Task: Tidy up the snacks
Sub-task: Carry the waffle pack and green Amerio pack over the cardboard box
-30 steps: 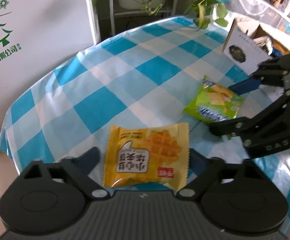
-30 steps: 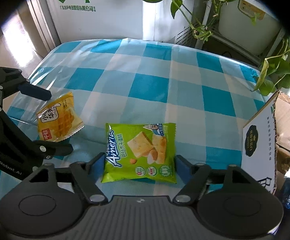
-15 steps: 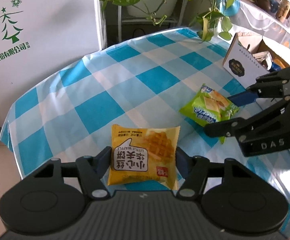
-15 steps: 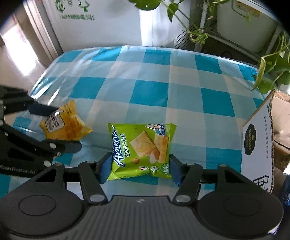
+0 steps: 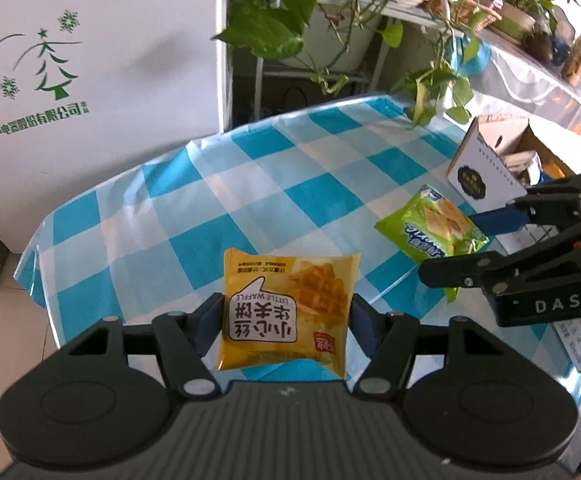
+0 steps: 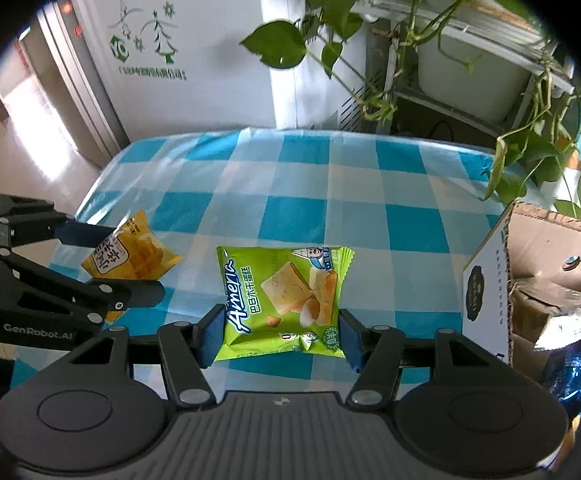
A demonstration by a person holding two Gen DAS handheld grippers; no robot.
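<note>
The left gripper (image 5: 286,316) has its jaws clamped on the waffle pack (image 5: 288,314) at 6 o'clock, apparently lifted off the checked surface (image 5: 250,184). The right gripper (image 6: 276,334) pinches the green pack (image 6: 284,300) likewise. The box (image 6: 530,280) sits open at 3 o'clock. Both packs should travel level under a firm squeeze and clear the box flap.

Home room: checked tablecloth (image 6: 330,184), trailing houseplants (image 5: 282,12), cardboard box (image 6: 546,264).
</note>
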